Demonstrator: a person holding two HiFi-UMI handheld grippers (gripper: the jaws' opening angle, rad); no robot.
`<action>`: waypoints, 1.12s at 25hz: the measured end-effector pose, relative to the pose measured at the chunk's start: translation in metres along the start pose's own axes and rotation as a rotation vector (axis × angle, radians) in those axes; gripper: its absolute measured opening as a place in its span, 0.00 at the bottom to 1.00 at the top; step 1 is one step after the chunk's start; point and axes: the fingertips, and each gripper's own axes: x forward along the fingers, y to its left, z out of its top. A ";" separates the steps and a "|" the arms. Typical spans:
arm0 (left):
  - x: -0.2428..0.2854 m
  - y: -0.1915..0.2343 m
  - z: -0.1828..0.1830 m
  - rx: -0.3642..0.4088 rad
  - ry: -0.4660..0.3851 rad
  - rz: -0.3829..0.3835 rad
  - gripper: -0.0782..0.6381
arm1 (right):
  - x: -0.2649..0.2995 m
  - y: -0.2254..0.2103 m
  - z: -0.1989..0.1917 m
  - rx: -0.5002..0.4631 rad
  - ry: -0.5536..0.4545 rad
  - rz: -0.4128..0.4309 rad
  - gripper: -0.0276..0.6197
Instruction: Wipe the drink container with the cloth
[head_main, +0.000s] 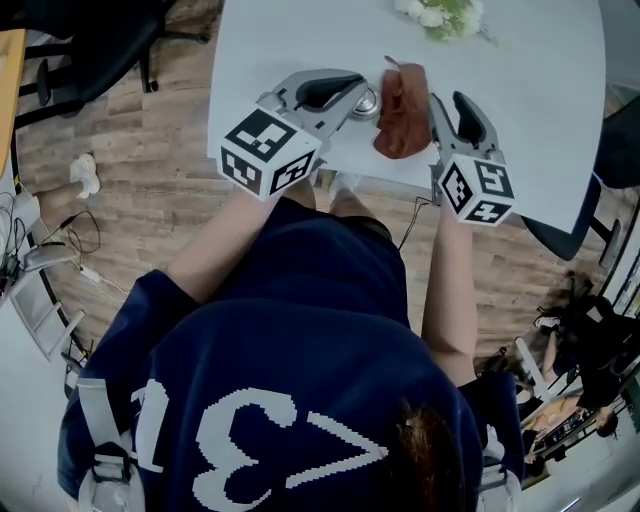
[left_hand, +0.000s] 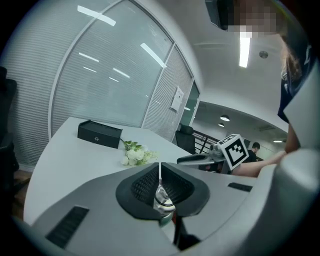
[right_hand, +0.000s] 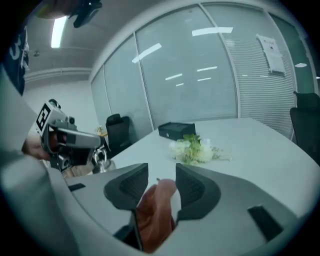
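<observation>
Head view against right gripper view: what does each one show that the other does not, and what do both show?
Only the head view: the wooden floor and the person's navy shirt. Only the right gripper view: a black box on the table and the glass wall behind it. Both: the table, the flowers, the brown cloth, and the left tool holding the metal drink container.

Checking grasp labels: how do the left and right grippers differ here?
The left gripper is shut; the right gripper is open. The left gripper pinches the shiny drink container; the right gripper only has the brown cloth lying loose between its jaws. Both reach over the white table.
</observation>
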 end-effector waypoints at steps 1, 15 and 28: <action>-0.002 0.003 0.005 0.000 -0.017 0.009 0.14 | -0.006 0.002 0.017 -0.002 -0.053 -0.001 0.30; -0.084 0.033 0.104 0.166 -0.367 0.216 0.13 | -0.084 0.044 0.178 -0.074 -0.506 0.002 0.08; -0.129 0.024 0.139 0.248 -0.477 0.325 0.13 | -0.117 0.062 0.230 -0.163 -0.606 -0.009 0.08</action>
